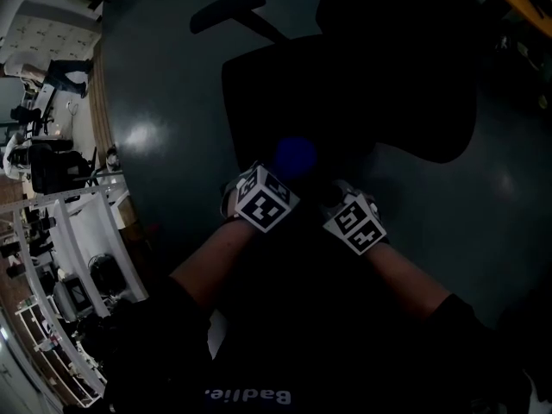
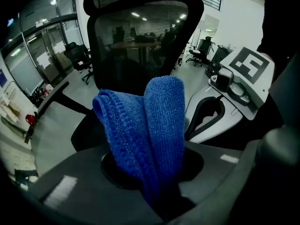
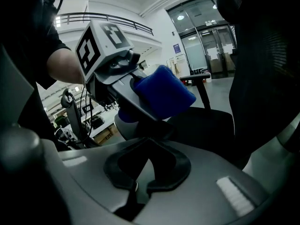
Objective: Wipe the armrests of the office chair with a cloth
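Left claw [image 2: 159,191] clamped on cloth [image 2: 145,130]; right claw [image 3: 138,182] closed, empty. Pre-wipe step: you bring cloth onto armrest [image 1: 226,11], upper left.

The black mesh-backed office chair [image 1: 285,84] stands directly before the person, backrest beyond the seat, toward the right. Its black flat-topped armrest [image 1: 226,11] lies beyond the seat, at left. The left gripper [image 1: 285,169] and right gripper [image 1: 335,190] sit side by side over the seat's near edge. The blue microfibre cloth [image 2: 150,125] sits between the left gripper's jaws.
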A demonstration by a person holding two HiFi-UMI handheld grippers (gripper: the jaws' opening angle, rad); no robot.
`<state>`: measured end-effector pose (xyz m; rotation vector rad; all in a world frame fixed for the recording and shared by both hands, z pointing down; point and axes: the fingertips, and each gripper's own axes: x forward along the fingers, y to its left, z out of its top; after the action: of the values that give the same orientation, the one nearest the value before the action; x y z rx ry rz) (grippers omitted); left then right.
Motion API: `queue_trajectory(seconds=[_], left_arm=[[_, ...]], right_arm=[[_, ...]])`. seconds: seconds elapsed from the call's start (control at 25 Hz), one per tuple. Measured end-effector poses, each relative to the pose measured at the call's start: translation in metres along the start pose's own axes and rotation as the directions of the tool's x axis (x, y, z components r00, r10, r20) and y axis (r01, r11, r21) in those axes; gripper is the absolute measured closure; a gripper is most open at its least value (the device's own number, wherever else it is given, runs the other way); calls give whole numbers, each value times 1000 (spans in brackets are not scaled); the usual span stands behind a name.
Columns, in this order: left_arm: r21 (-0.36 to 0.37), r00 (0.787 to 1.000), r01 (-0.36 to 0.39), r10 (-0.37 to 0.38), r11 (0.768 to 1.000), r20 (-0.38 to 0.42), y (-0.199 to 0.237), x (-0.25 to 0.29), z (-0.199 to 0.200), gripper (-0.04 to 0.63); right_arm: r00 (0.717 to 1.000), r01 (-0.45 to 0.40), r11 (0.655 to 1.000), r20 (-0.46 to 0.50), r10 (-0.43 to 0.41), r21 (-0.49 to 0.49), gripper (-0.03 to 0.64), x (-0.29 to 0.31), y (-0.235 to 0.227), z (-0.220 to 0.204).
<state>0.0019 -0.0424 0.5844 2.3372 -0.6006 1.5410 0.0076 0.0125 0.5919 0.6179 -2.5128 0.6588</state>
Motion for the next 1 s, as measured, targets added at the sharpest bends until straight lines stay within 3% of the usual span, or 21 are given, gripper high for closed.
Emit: queue_trajectory(seconds=[0.24, 0.44, 1.0], left_arm=[[15, 998, 46, -46, 999, 39, -17, 7, 37, 457], [9, 994, 18, -19, 1000, 105, -20, -13, 45, 457], [-146, 968, -142, 168, 979, 187, 19, -90, -74, 457]], right_arm=[[1000, -7, 1000, -5, 7, -3, 612, -9, -9, 1], [1000, 5, 1000, -10, -5, -9, 612, -16, -11, 4], [981, 190, 981, -24, -191, -52, 612, -10, -7, 17]])
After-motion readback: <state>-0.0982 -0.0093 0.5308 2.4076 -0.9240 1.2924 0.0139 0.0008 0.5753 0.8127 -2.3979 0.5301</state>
